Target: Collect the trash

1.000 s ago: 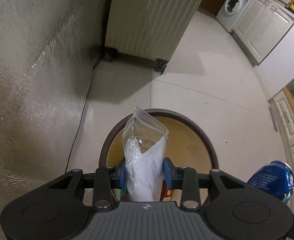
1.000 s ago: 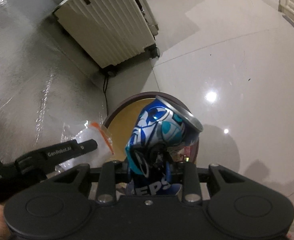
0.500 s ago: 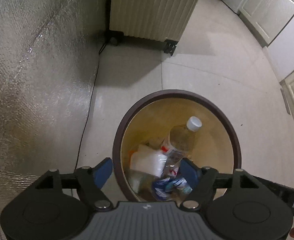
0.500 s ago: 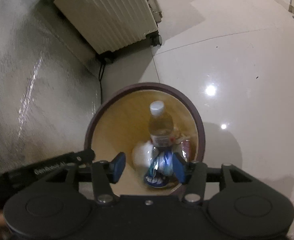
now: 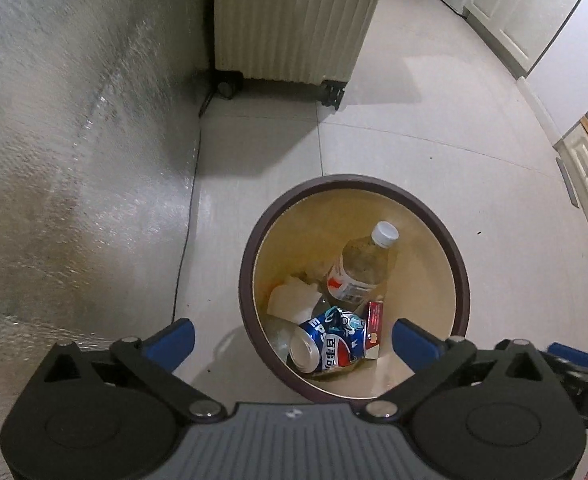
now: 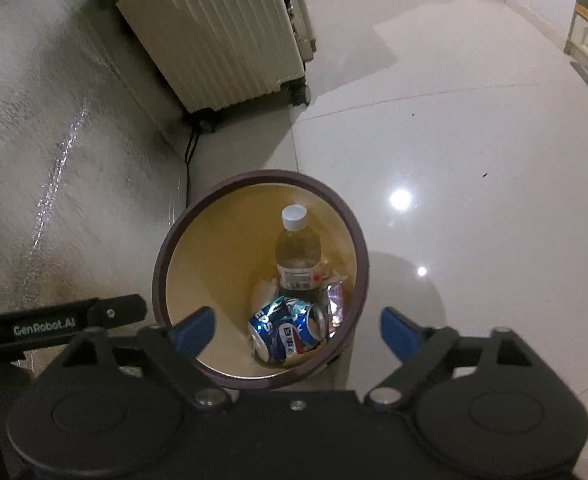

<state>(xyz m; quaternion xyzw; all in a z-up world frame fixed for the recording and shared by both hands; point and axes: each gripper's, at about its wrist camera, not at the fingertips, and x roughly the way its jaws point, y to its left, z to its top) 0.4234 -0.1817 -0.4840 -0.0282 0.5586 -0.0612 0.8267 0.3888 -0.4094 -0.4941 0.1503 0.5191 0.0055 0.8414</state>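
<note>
Above the bin (image 5: 460,280), both grippers' jaws, just opened, stand wide and empty; can (image 5: 330,346) and bag (image 5: 294,300) lie inside.

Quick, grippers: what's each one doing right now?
Left gripper: open, jaws just opened, holding nothing, above the bin.
Right gripper: open, jaws just opened, empty; the can lies in the bin.

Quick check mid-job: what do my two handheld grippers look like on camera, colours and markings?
Both match: matte black linkage arms with silver pivot screws, round black housings and blue finger pads. The left gripper has a ribbed grey centre plate with a small logo; the right gripper has a plain black one. White "GenRobot.AI" lettering shows on the left gripper's side in the right view.
</note>
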